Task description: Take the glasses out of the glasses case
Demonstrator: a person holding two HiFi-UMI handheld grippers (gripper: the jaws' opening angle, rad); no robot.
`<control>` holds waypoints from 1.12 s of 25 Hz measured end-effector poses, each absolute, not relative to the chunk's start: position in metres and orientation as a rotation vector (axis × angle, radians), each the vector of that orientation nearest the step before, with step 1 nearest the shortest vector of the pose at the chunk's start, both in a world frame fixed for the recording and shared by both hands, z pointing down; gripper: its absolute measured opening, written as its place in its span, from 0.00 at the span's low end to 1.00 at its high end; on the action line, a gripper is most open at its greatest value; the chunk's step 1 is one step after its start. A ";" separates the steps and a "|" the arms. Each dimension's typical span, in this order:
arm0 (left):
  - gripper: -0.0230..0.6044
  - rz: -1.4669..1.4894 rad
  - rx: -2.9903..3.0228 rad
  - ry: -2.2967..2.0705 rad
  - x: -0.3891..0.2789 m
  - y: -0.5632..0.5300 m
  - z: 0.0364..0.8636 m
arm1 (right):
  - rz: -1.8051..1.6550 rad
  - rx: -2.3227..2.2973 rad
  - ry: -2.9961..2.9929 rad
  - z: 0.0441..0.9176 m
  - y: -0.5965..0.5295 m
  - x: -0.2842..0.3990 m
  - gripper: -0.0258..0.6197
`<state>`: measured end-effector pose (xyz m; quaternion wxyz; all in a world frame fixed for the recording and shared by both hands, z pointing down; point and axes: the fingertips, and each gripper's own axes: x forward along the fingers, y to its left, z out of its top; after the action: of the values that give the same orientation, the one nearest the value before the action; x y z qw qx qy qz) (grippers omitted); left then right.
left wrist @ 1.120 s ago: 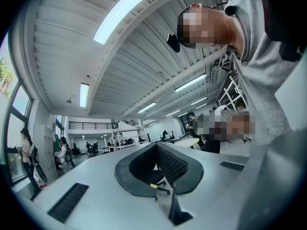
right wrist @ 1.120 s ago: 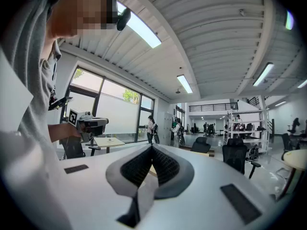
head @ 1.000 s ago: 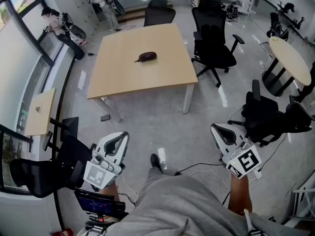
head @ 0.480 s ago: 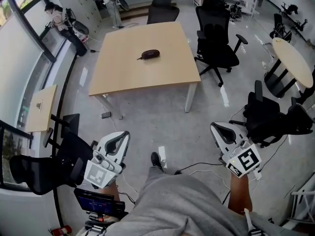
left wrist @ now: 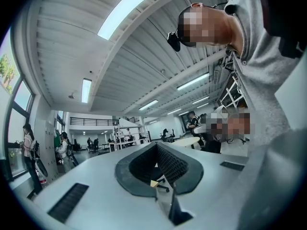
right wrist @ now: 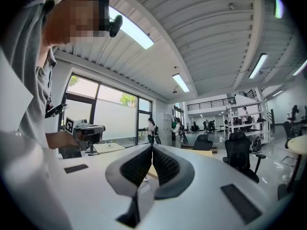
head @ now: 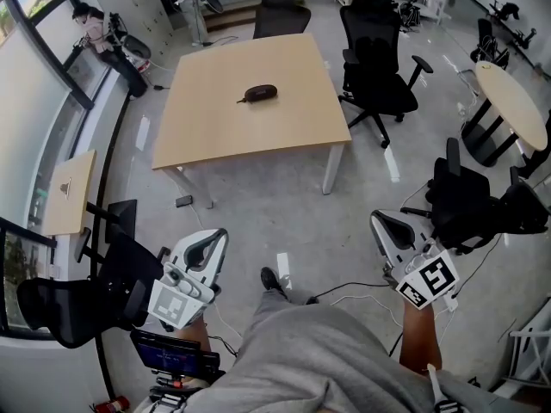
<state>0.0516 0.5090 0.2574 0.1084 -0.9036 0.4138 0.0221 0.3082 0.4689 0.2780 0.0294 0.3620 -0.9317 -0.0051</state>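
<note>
At twelve o'clock across the office floor (head: 258,218), the table (head: 258,136) bears the shut glasses case (head: 260,93), well apart from the left gripper (head: 207,243) and right gripper (head: 392,231), both clenched empty, seemingly just carried for now

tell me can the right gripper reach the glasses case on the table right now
Probably not yet: the right gripper hangs by the person's side, shut and empty, while the glasses case lies on the table across the floor. Nothing blocks the way.
</note>
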 end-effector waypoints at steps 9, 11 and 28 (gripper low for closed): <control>0.04 0.056 -2.681 1.221 0.016 0.454 0.262 | 0.016 1.137 -2.849 0.284 0.413 0.273 0.05; 0.04 0.055 -2.684 1.210 0.006 0.438 0.261 | 0.018 1.145 -2.846 0.283 0.398 0.262 0.05; 0.04 0.115 -2.691 1.073 -0.092 0.327 0.249 | -0.042 1.272 -2.817 0.269 0.307 0.162 0.05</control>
<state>-0.0925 0.3271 0.2492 0.1209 -0.9214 0.3674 0.0392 0.1619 0.3068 0.2695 0.0249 0.4114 -0.9110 -0.0135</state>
